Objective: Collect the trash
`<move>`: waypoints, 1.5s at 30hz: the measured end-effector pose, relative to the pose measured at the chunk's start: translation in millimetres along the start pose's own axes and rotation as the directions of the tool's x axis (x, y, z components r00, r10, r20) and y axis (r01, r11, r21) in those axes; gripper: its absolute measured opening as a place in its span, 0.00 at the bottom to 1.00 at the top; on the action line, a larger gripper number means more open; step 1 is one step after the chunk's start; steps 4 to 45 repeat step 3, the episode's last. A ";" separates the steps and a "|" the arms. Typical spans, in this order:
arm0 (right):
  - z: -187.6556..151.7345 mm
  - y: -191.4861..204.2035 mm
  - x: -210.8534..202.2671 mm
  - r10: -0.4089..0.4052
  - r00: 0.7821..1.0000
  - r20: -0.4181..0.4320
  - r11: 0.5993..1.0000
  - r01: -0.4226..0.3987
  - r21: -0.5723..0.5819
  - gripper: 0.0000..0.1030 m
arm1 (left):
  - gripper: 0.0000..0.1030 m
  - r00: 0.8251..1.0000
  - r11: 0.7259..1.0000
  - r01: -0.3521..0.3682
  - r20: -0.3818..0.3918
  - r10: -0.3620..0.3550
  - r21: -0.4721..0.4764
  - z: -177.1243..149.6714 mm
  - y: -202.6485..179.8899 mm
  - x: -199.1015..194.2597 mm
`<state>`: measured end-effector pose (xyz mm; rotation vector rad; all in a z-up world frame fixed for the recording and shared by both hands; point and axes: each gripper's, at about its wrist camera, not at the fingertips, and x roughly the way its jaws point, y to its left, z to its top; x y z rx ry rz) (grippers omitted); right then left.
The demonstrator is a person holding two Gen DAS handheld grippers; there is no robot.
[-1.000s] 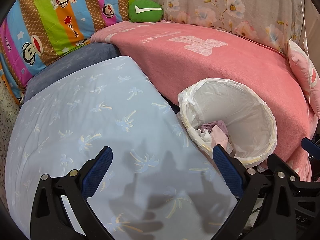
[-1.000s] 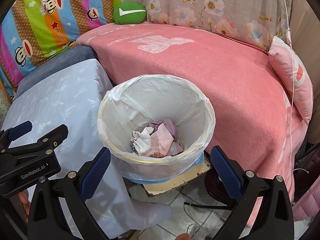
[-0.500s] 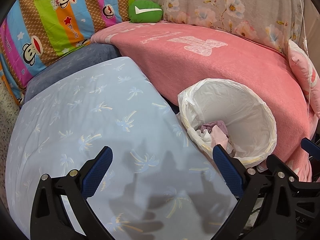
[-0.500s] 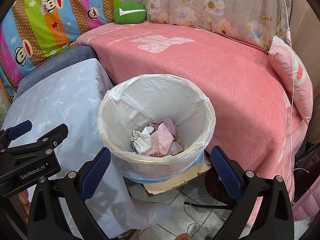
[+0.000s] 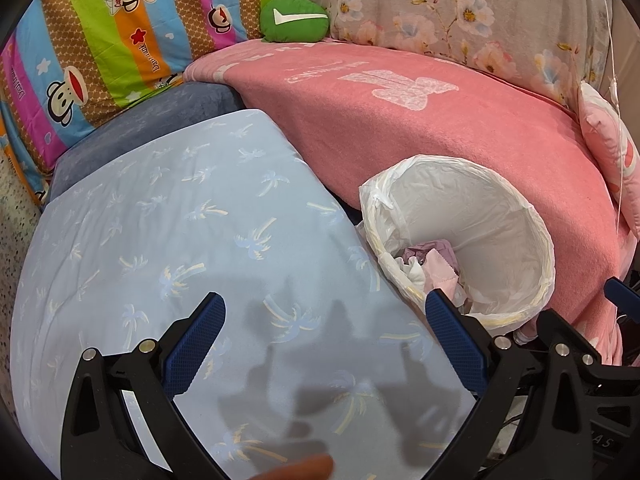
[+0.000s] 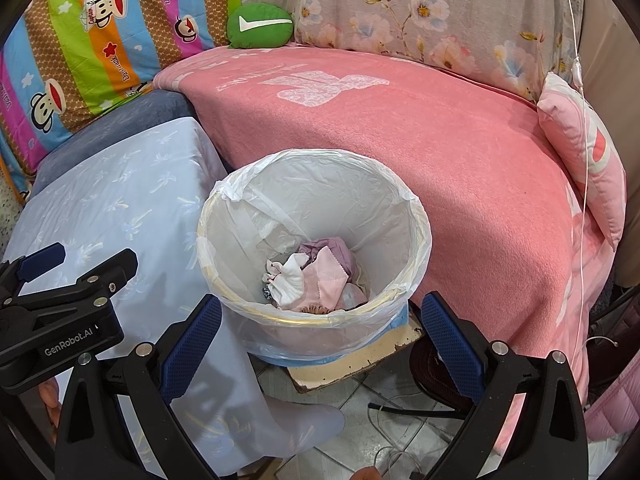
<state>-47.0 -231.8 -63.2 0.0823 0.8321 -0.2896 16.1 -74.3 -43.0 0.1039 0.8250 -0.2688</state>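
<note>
A white-lined trash bin [image 6: 404,264] stands on a low board between the blue-sheeted surface and the pink blanket. Crumpled pink, purple and white trash [image 6: 316,276] lies at its bottom. My right gripper [image 6: 320,340] hovers open just in front of the bin, nothing between its blue pads. In the left wrist view the bin [image 5: 520,236] sits at the right with the trash [image 5: 432,260] partly visible. My left gripper [image 5: 324,340] is open and empty above the light blue sheet [image 5: 180,240]. The left gripper's body [image 6: 60,320] also shows at the left of the right wrist view.
A pink blanket [image 6: 400,120] covers the couch behind the bin. A green cushion [image 6: 260,26], striped cartoon bedding [image 6: 80,40] and floral fabric [image 6: 420,12] lie farther back. A pink pillow [image 6: 584,152] is at right. Cables [image 6: 400,404] run across the tiled floor.
</note>
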 end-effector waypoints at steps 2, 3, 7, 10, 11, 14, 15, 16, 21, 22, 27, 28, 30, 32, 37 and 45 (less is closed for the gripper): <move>-1.1 0.0 -0.6 0.000 1.000 0.000 1.000 0.000 0.002 0.95 | 0.93 1.000 1.000 -0.001 -0.001 0.001 0.002 0.0 0.1 -0.2; -1.2 0.0 -0.6 0.000 1.000 0.001 1.000 0.000 0.001 0.95 | 0.93 1.000 1.000 -0.001 -0.001 0.001 0.004 0.1 -0.2 -0.5; -1.2 0.0 -0.6 0.000 1.000 0.001 1.000 0.000 0.001 0.95 | 0.93 1.000 1.000 -0.001 -0.001 0.001 0.004 0.1 -0.2 -0.5; -1.2 0.0 -0.6 0.000 1.000 0.001 1.000 0.000 0.001 0.95 | 0.93 1.000 1.000 -0.001 -0.001 0.001 0.004 0.1 -0.2 -0.5; -1.2 0.0 -0.6 0.000 1.000 0.001 1.000 0.000 0.001 0.95 | 0.93 1.000 1.000 -0.001 -0.001 0.001 0.004 0.1 -0.2 -0.5; -1.2 0.0 -0.6 0.000 1.000 0.001 1.000 0.000 0.001 0.95 | 0.93 1.000 1.000 -0.001 -0.001 0.001 0.004 0.1 -0.2 -0.5; -1.2 0.0 -0.6 0.000 1.000 0.001 1.000 0.000 0.001 0.95 | 0.93 1.000 1.000 -0.001 -0.001 0.001 0.004 0.1 -0.2 -0.5; -1.2 0.0 -0.6 0.000 1.000 0.001 1.000 0.000 0.001 0.95 | 0.93 1.000 1.000 -0.001 -0.001 0.001 0.004 0.1 -0.2 -0.5; -1.2 0.0 -0.6 0.000 1.000 0.001 1.000 0.000 0.001 0.95 | 0.93 1.000 1.000 -0.001 -0.001 0.001 0.004 0.1 -0.2 -0.5; -1.2 0.0 -0.6 0.000 1.000 0.001 1.000 0.000 0.001 0.95 | 0.93 1.000 1.000 -0.001 -0.001 0.001 0.004 0.1 -0.2 -0.5; -1.2 0.0 -0.6 0.000 1.000 0.001 1.000 0.000 0.001 0.95 | 0.93 1.000 1.000 -0.001 -0.001 0.001 0.004 0.1 -0.2 -0.5; -1.2 0.0 -0.6 0.000 1.000 0.001 1.000 0.000 0.001 0.95 | 0.93 1.000 1.000 -0.001 -0.001 0.001 0.004 0.1 -0.2 -0.5; -1.2 0.0 -0.6 0.000 1.000 0.001 1.000 0.000 0.001 0.95 | 0.93 1.000 1.000 -0.001 -0.001 0.001 0.004 0.1 -0.2 -0.5; -1.2 0.0 -0.6 0.000 1.000 0.001 1.000 0.000 0.001 0.95 | 0.93 1.000 1.000 -0.001 -0.001 0.001 0.004 0.1 -0.2 -0.5; -1.2 0.0 -0.6 0.000 1.000 0.001 1.000 0.000 0.001 0.95 | 0.93 1.000 1.000 -0.001 -0.001 0.001 0.004 0.1 -0.2 -0.5; -1.2 0.0 -0.6 0.000 1.000 0.001 1.000 0.000 0.001 0.95 | 0.93 1.000 1.000 -0.001 -0.001 0.001 0.004 0.1 -0.2 -0.5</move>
